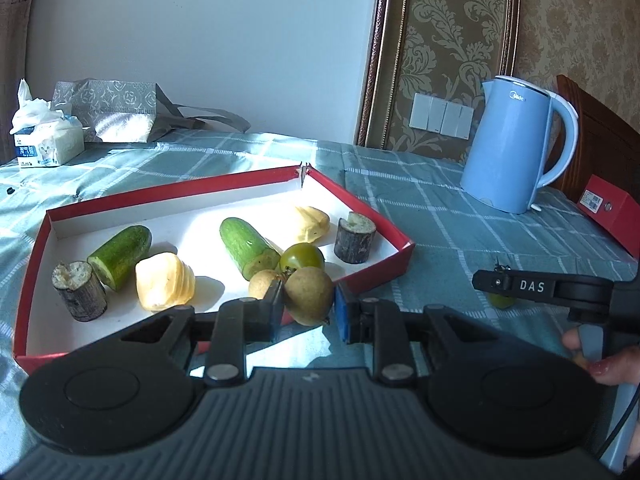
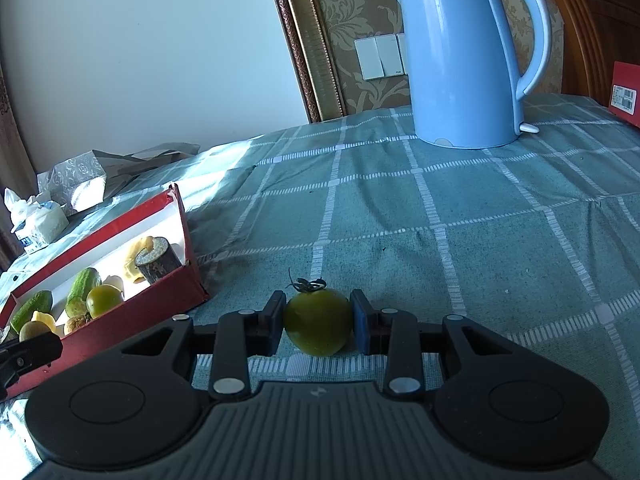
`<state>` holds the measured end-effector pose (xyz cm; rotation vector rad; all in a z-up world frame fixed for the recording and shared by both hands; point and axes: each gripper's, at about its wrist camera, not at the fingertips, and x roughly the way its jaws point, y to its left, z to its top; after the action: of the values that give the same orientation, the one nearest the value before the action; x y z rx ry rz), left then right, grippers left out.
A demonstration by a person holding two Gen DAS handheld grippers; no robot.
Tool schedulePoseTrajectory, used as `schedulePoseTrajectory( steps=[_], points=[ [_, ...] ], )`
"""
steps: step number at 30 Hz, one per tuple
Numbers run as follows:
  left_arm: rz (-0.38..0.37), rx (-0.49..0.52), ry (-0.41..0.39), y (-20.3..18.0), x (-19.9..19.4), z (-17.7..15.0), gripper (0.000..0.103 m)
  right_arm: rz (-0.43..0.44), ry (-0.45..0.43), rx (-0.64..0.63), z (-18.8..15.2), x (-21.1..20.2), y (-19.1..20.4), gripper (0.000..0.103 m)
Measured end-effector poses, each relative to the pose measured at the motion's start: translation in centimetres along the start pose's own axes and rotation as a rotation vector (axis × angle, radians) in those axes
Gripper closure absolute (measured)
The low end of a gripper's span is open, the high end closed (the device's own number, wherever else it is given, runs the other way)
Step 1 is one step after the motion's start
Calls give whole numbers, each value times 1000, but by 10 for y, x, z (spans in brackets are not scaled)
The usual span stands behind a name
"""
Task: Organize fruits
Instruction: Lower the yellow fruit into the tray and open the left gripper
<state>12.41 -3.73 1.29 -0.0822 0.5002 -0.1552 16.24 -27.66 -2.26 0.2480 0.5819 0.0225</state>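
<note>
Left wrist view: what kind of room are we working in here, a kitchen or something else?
Probably a home living or dining room, not a lab: a table under a checked tablecloth, a blue electric kettle beside patterned wallpaper, and a tissue pack at the far edge.

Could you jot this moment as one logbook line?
left claw: grips brown fruit | right claw: grips green tomato | red tray: partly filled
</note>
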Motion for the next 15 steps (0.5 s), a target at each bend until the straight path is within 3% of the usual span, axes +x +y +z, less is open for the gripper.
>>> schedulePoseTrajectory(
  steps=[15],
  points=[
    [144, -75, 28, 79, 47, 44, 79, 0, 2, -1, 0, 1, 0, 70]
  ],
)
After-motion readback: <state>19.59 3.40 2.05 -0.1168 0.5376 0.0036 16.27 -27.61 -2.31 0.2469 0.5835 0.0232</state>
